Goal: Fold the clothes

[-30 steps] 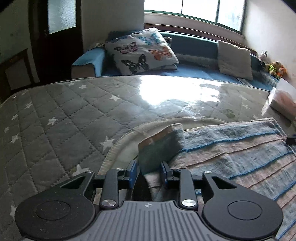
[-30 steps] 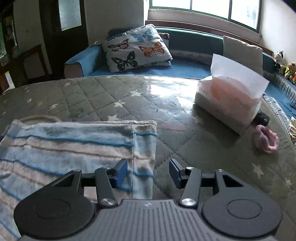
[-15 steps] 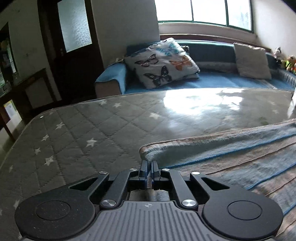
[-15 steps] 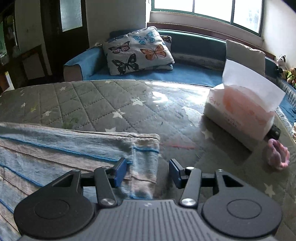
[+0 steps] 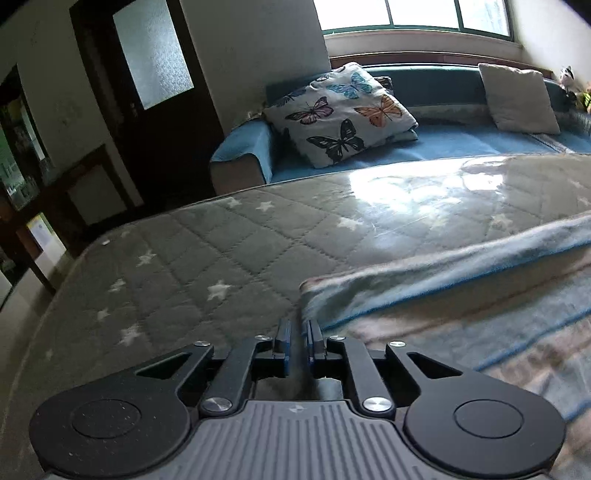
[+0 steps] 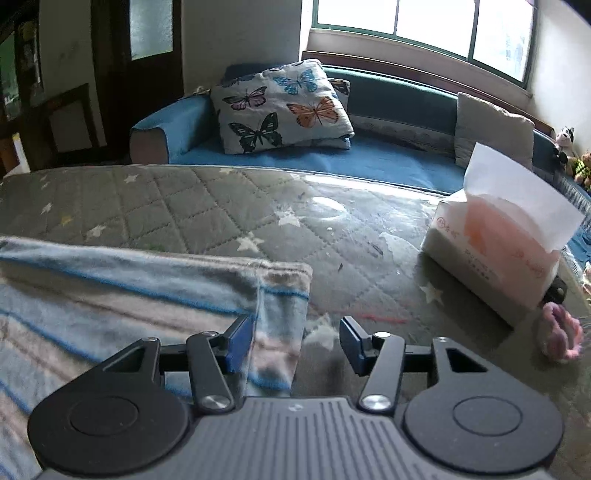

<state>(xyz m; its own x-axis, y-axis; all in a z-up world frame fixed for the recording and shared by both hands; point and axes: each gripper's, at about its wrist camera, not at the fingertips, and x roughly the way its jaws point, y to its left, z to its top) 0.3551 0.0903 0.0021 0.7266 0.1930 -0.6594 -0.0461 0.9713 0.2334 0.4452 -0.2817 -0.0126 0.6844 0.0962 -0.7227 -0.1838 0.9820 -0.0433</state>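
The garment (image 5: 461, 295) lies on the table (image 5: 221, 251), striped in blue and pink. It looks already folded at least once: its far edge is a thick, rounded fold line, and in the right view its corner (image 6: 284, 280) shows two layers. I judge that the task is somewhere in the middle, with more folds left before it is a small, tidy packet.

The left gripper (image 5: 297, 343) is at the left corner of the garment. Its jaws have just been opening a little; they stand narrow, with a thin gap. The cloth edge is just beside the right pad, and I do not see cloth pressed between them.

The right gripper (image 6: 297, 339) is over the right corner. Its jaws have just been opening a little more and stand about half wide. The cloth end lies between them, near the left finger (image 6: 242, 341), but the pads do not press on it.

The table has a grey quilted cover with white stars under a shiny clear sheet, which reflects the window (image 6: 421, 22). On its right part stand a tissue pack (image 6: 495, 254) and a small pink thing (image 6: 559, 336). Behind is a blue sofa (image 6: 332, 158) with a butterfly pillow (image 6: 280, 107) and a plain cushion (image 6: 491, 136). A dark door (image 5: 155, 92) is at the left.
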